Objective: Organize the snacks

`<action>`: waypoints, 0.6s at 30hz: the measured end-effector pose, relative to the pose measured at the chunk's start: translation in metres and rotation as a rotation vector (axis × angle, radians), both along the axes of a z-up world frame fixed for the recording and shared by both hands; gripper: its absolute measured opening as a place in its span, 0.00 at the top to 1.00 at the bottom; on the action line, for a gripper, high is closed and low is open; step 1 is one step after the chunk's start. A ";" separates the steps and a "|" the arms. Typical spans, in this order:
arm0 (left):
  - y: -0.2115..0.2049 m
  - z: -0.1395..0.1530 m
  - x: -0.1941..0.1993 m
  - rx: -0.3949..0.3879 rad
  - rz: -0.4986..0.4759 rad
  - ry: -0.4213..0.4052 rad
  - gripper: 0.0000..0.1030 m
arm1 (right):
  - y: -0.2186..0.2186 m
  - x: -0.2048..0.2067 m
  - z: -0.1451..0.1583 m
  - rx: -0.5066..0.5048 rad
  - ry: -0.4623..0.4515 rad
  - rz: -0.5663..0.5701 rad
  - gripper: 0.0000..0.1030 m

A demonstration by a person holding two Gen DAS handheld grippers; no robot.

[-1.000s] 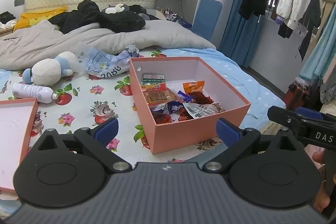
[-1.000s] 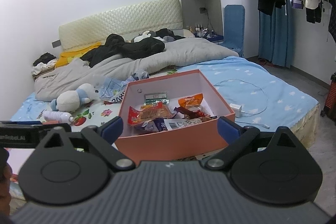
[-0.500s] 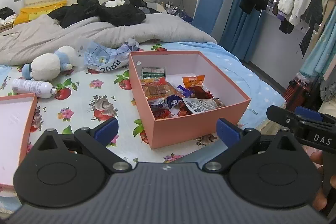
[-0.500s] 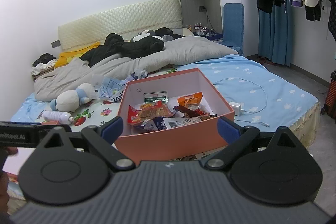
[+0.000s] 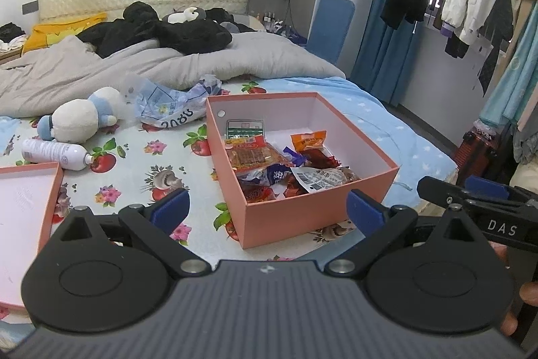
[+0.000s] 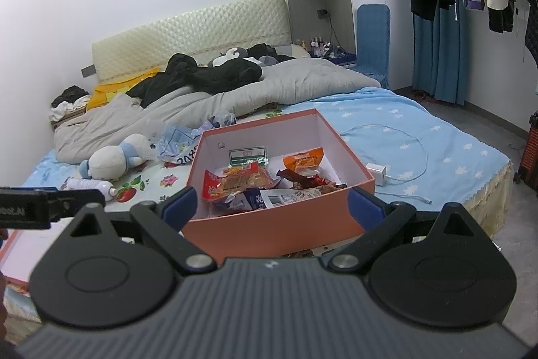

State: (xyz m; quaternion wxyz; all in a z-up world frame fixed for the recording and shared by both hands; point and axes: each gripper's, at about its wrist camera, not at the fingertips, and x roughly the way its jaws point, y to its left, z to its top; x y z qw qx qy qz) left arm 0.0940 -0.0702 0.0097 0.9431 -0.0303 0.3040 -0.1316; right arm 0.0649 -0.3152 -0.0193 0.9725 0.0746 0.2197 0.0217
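Note:
An open pink box point(image 5: 302, 214) sits on the bed near its front edge, holding several snack packets point(image 5: 255, 153). It also shows in the right wrist view point(image 6: 275, 227) with the snack packets point(image 6: 242, 180) inside. My left gripper point(image 5: 265, 207) is open and empty, held back from the box's near wall. My right gripper point(image 6: 272, 207) is open and empty, also just short of the box. The box lid point(image 5: 23, 197) lies to the left. Each gripper shows at the edge of the other's view.
A plush toy point(image 5: 80, 116), a white bottle point(image 5: 53, 153) and a crumpled plastic bag point(image 5: 171, 103) lie on the floral sheet left of the box. A white charger and cable point(image 6: 380, 174) lie right of it. A grey duvet and dark clothes are behind. Coats hang at the right.
Both grippers have drawn back and risen slightly, so the box sits a little farther and lower in view. Nothing was grasped or released.

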 end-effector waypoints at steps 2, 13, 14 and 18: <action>0.000 0.000 0.000 -0.001 -0.002 0.004 0.02 | 0.001 -0.001 0.001 -0.009 -0.005 -0.001 0.05; -0.002 0.000 -0.002 0.003 0.003 0.001 0.02 | 0.001 -0.002 0.002 -0.005 -0.005 0.001 0.05; -0.001 0.000 -0.002 0.002 0.004 0.000 0.02 | 0.001 -0.001 0.002 -0.004 -0.005 0.000 0.05; -0.001 0.000 -0.002 0.004 0.004 0.000 0.02 | 0.001 -0.002 0.002 -0.003 -0.005 0.001 0.05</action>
